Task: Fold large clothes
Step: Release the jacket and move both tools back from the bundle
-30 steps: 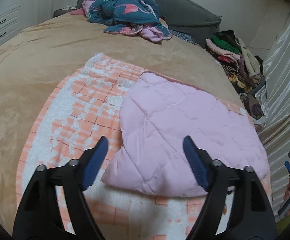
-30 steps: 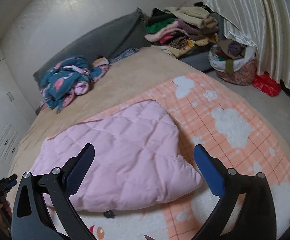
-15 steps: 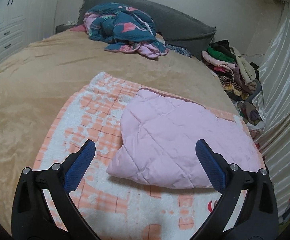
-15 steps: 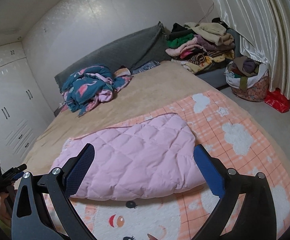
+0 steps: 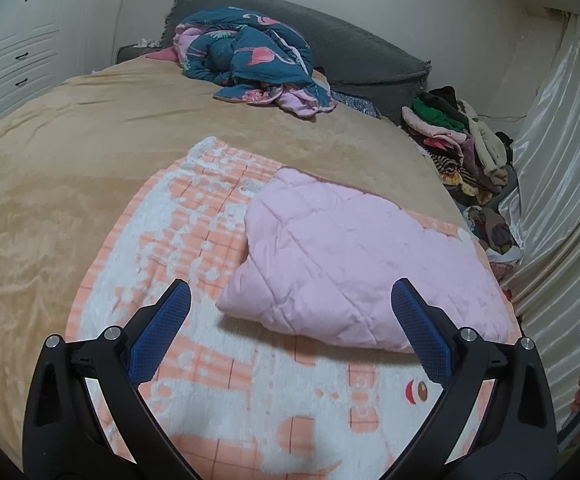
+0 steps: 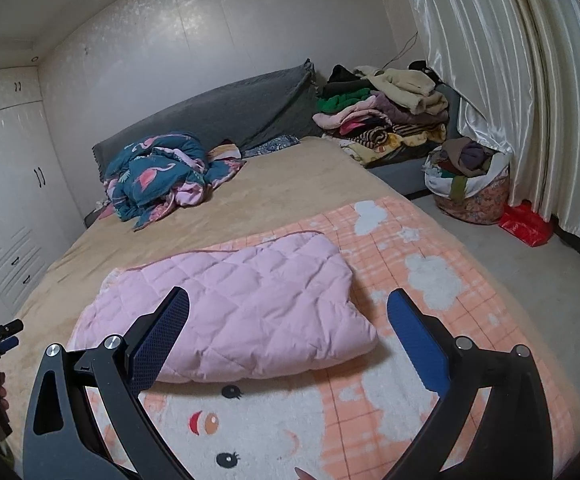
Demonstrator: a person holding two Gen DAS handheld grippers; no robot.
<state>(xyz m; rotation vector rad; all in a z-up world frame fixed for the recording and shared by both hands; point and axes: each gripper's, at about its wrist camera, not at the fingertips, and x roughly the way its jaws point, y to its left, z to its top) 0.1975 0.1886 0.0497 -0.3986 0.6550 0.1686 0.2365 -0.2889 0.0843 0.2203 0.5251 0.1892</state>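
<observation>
Pulled back from folded pink quilt (image 5: pixel 354 256); both hand-held grippers (image 5: pixel 290 320) (image 6: pixel 288 322) spread wide, empty. Laundry bag (image 6: pixel 470 192) only in right view. Quilt long axis across bed (image 5: pixel 70 160).

Folded quilted garment (image 6: pixel 234 312) at frame centre, lying on a blanket (image 6: pixel 430 280) spread over the bed (image 6: pixel 290 184); crumpled bedding (image 6: pixel 158 176) behind it, upper left; clothes pile (image 6: pixel 386 112) and laundry bag (image 6: pixel 470 184) at upper right, beside the curtain (image 6: pixel 510 80); gripper fingers (image 6: pixel 158 340) at lower frame, spread apart
</observation>
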